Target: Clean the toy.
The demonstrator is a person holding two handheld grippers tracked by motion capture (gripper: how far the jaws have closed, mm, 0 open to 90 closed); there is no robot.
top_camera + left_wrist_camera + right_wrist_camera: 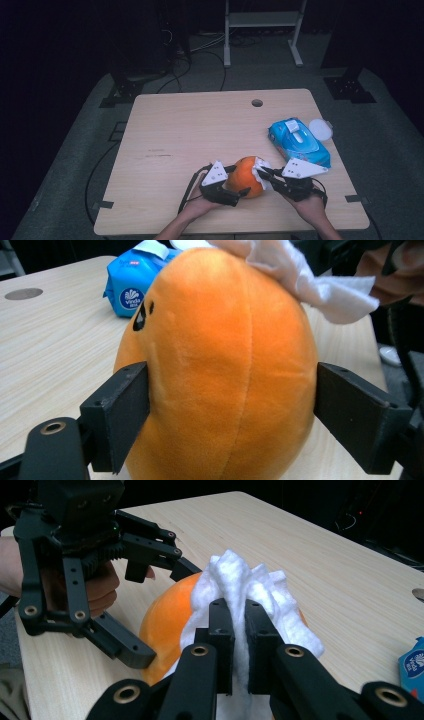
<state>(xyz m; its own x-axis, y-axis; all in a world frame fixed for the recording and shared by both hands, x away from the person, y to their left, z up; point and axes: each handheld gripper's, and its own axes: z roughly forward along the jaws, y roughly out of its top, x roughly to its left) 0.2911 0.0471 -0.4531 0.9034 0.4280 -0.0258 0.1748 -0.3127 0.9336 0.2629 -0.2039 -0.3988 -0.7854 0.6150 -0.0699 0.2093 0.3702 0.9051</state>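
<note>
An orange plush toy (245, 176) stands near the front edge of the wooden table (190, 130). My left gripper (239, 180) has a black pad on each side of the toy (225, 370), and the left pad dents the plush. From the right, my right gripper (260, 171) is shut on a crumpled white wipe (264, 169). The wipe (240, 580) rests against the top right of the toy (165, 620), and its bunched folds rise between the right gripper's (239, 625) closed jaws. In the left gripper view the wipe (310, 280) drapes over the toy's upper right.
A blue pack of wet wipes (299, 142) lies at the table's right side, behind the right gripper, with a round white lid (320, 129) beside it. A cable hole (257, 103) sits near the far edge. Cables and stand legs are on the floor beyond.
</note>
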